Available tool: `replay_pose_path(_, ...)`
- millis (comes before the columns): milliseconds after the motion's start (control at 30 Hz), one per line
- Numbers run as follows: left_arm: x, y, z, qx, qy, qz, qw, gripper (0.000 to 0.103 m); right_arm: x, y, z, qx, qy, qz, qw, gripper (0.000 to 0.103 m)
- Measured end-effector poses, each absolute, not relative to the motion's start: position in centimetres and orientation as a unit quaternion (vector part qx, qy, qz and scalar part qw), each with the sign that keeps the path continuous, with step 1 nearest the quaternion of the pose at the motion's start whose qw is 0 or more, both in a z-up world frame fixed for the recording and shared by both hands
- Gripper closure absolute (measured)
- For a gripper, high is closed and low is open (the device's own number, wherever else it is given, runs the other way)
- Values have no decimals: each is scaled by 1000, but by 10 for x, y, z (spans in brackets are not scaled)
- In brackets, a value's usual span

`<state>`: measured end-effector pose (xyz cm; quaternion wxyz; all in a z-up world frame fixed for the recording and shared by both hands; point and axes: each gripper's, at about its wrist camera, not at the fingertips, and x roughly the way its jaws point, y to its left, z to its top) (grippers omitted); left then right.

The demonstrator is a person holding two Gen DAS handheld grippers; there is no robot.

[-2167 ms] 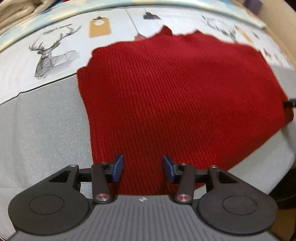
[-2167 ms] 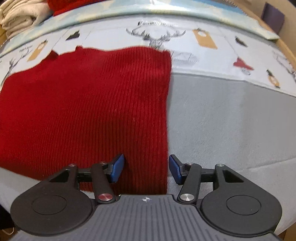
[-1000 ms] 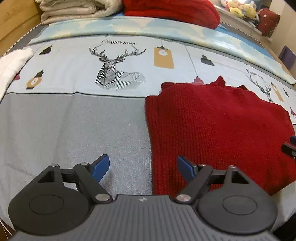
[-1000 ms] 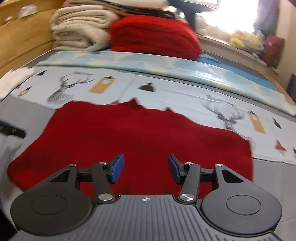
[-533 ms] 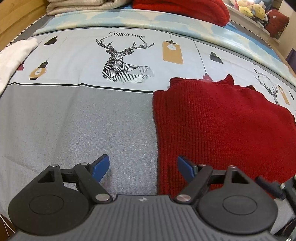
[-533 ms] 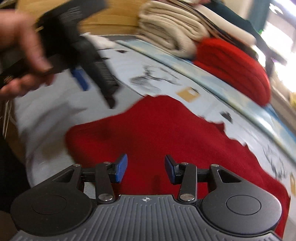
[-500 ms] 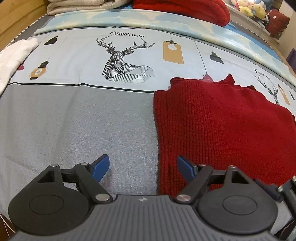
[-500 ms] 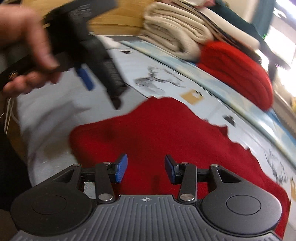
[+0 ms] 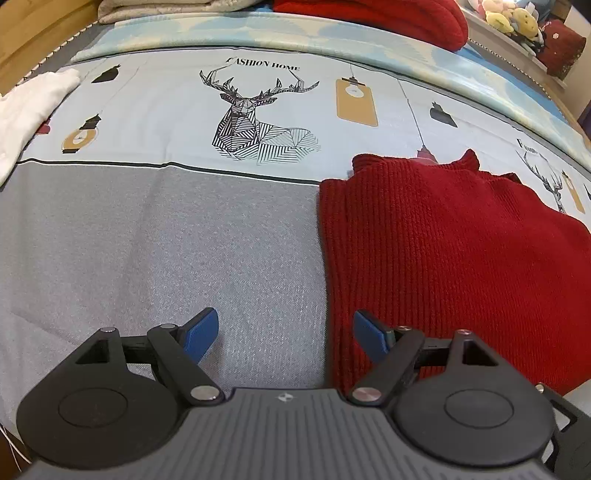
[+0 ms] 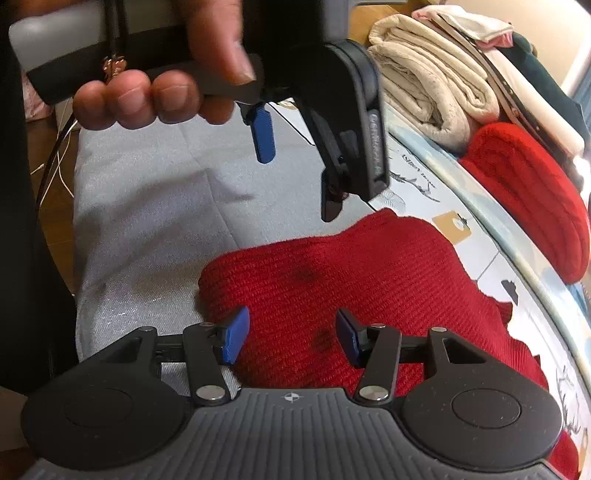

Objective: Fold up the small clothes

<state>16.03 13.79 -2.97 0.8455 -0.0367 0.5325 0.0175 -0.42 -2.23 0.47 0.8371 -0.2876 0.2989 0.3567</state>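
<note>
A red knitted sweater [image 9: 450, 254] lies flat on the bed, folded into a rough rectangle. My left gripper [image 9: 284, 334] is open and empty, hovering over the grey sheet at the sweater's left edge. My right gripper [image 10: 291, 339] is open and empty, just above the sweater [image 10: 354, 280] near its near corner. The right wrist view also shows the left gripper [image 10: 295, 170] held in a hand above the sheet, with one blue pad [image 10: 263, 134] in sight.
The bed has a grey sheet [image 9: 155, 251] and a deer-print cover [image 9: 258, 122]. A white cloth [image 9: 26, 107] lies at far left. Folded beige blankets [image 10: 428, 74] and a red folded knit [image 10: 528, 192] are stacked at the head. Plush toys [image 9: 513, 18] sit at back right.
My right gripper has swung round to the sweater's left end and now faces along it, close to the left gripper. My left gripper has barely moved.
</note>
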Motion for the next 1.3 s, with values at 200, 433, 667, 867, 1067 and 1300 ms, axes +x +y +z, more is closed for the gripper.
replay_pose_path(200, 163, 137, -29, -37, 531, 16, 846, 18, -9, -17, 10, -291, 289, 383, 828, 49)
replay_pose_path(433, 165, 136, -27, -41, 529, 10, 847, 18, -19, -6, -10, -352, 303, 387, 796, 46)
replay_pose_path(667, 166, 143, -26, -86, 528, -1, 845, 18, -15, -6, -12, -349, 301, 381, 801, 66)
replay_pose_path(867, 180, 142, -33, -206, 549, -72, 807, 14, -10, -21, 12, -304, 280, 381, 827, 86)
replay_pose_path(1067, 199, 131, -49, -268, 572, -105, 768, 14, -7, -47, 37, -253, 262, 376, 852, 87)
replay_pose_path(1300, 219, 121, -67, -314, 581, -135, 739, 18, -3, -63, 51, -221, 262, 375, 861, 88)
